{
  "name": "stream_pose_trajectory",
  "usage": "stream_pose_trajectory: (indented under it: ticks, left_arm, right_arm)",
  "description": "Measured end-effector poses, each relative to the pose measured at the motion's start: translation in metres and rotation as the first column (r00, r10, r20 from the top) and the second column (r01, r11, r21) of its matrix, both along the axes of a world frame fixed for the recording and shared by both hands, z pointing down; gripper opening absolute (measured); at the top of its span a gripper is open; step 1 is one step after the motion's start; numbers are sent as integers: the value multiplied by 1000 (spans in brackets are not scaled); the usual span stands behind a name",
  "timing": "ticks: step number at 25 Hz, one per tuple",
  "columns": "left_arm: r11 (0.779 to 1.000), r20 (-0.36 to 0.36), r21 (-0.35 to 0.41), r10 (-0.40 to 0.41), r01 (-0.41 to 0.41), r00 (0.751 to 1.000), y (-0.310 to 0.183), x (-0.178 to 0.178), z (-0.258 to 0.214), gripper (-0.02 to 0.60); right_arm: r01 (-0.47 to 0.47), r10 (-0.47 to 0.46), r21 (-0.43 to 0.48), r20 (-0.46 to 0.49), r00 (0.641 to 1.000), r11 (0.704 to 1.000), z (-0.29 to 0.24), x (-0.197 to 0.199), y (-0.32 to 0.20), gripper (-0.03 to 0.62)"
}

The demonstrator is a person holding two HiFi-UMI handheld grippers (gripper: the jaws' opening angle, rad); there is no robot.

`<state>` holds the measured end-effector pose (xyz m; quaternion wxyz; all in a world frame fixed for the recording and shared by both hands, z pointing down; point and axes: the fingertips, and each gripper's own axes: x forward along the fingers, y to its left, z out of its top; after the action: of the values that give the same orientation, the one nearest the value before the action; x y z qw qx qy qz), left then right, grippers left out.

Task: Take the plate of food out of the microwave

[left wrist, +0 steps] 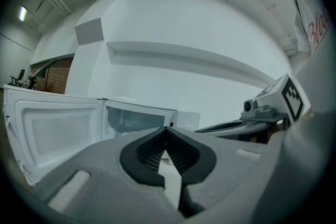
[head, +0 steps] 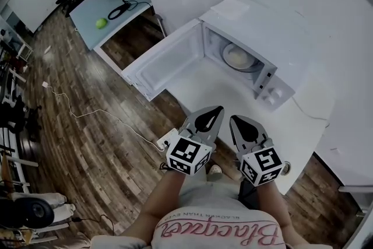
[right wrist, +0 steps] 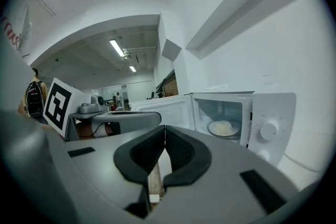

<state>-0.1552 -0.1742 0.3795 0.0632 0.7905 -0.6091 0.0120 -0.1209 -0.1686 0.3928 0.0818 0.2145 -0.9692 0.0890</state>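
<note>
Scene at the microwave, which stands on a white counter against the wall. Its door is swung fully open to the left of the cavity in my head view, and two round knobs sit on the panel to the right of the cavity. The plate of food rests on the floor of the cavity, inside the microwave: a round dish bearing a pale mound, which I also see through the opening in the right gripper view. I hold both tools side by side in front of the microwave, pointing toward its open mouth, well apart from the plate and touching neither the door nor the cabinet. The left gripper faces the open door and the left part of the cavity; its own view shows the two dark ribbed pads pressed together at the tips with nothing between them. The right gripper, just beside it on the knob side, likewise has its pads closed tip to tip and holds nothing. Beyond the door, away from the microwave, a blue desk carries a small green object, and a white cable trails across the wooden floor.
</note>
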Motion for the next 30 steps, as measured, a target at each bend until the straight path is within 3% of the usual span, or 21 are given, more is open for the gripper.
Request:
stream_pose_trajectory:
  ticks: [8,13,30]
  left_arm:
    - [999,-21,10,44,-43,999,-11,-4,0,6]
    - [997,12,4,80,-80,997,-26,-13,1,6]
    - [974,36,9,224,-225,974,-72,-71,-1,6]
  right_arm:
    - [-42,42,0,3,999,999,2,-2,-7,12]
    - [-80,80,-12,4,997,997,3,-8,-20,12]
    - [-234,234,-18,34,972,972,-4,-71,-68,12]
